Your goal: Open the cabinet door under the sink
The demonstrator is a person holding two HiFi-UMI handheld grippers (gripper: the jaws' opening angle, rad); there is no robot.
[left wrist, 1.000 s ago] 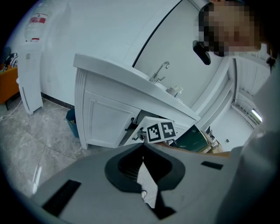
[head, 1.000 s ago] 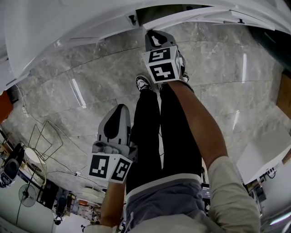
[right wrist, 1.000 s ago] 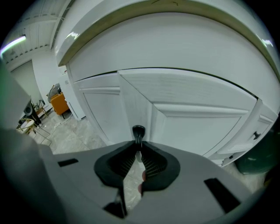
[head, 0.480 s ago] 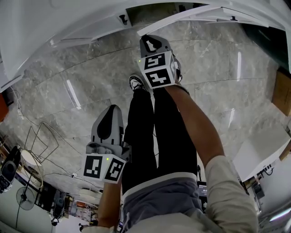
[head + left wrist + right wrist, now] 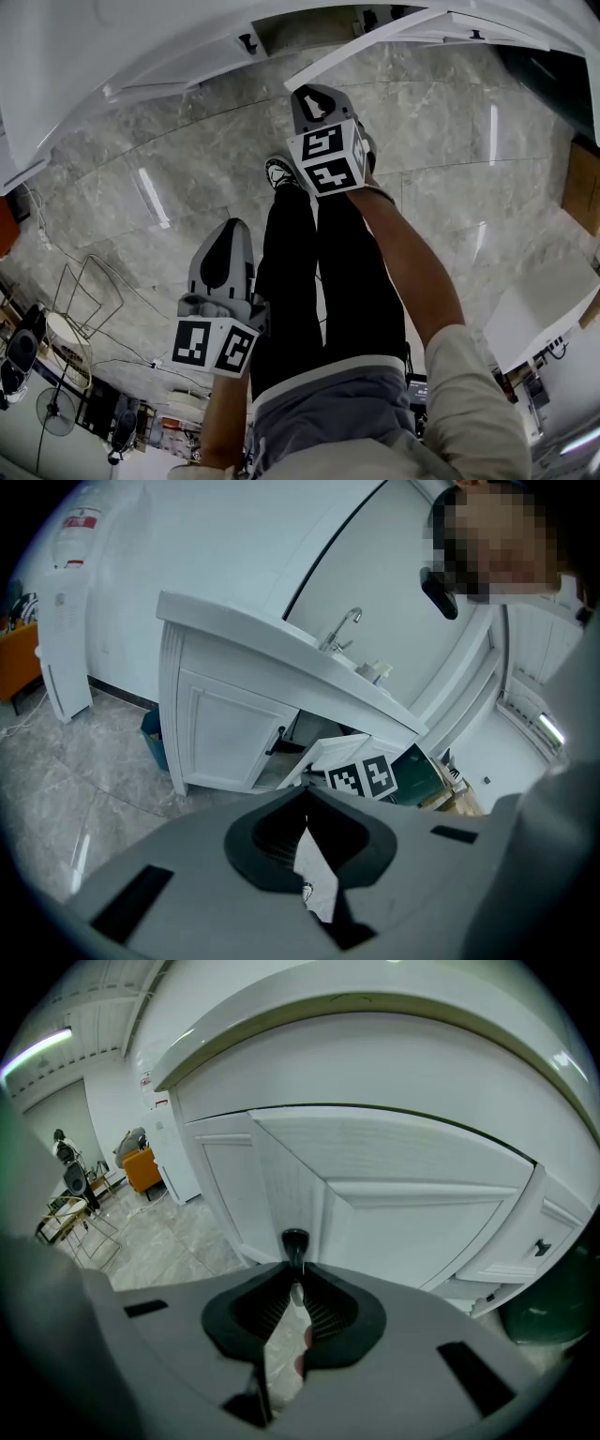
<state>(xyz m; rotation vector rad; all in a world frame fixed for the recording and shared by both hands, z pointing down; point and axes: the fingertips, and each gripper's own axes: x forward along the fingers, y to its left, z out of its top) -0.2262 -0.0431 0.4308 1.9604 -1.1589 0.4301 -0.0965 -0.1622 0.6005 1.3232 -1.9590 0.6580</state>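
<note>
**Cabinet door, part-way through opening.** The door point(image 5: 422, 1227) under the sink stands ajar. In the head view it point(image 5: 356, 49) angles out from the cabinet front, with its free edge towards the person and the dark cabinet interior showing behind it. The left gripper view shows the same door point(image 5: 338, 752) swung clear of the frame.

The dark handle point(image 5: 294, 1241) sits near that free edge. The right gripper point(image 5: 297, 1277) has its jaws pinched narrow on the handle, whose knob stands just above the tips. In the head view the right gripper point(image 5: 314, 94) is at the door's free end.

The neighbouring left door point(image 5: 230, 733) lies flush and closed, and its own handle point(image 5: 278, 741) is untouched. The faucet point(image 5: 347, 625) rises above it on the counter.

The left gripper point(image 5: 307, 799) has its jaws together on nothing. It point(image 5: 234, 234) hangs beside the person's legs, well apart from the cabinet, above the marble floor point(image 5: 141, 187).

**Step in hand:** the pull. The grasp is made and the door is judged about half open.

**Next move:** it probably calls for drawing the handle along the door's arc around its hinge, not straight back. The pinch should stay firm, because a small knob can slip from the tips.
</note>
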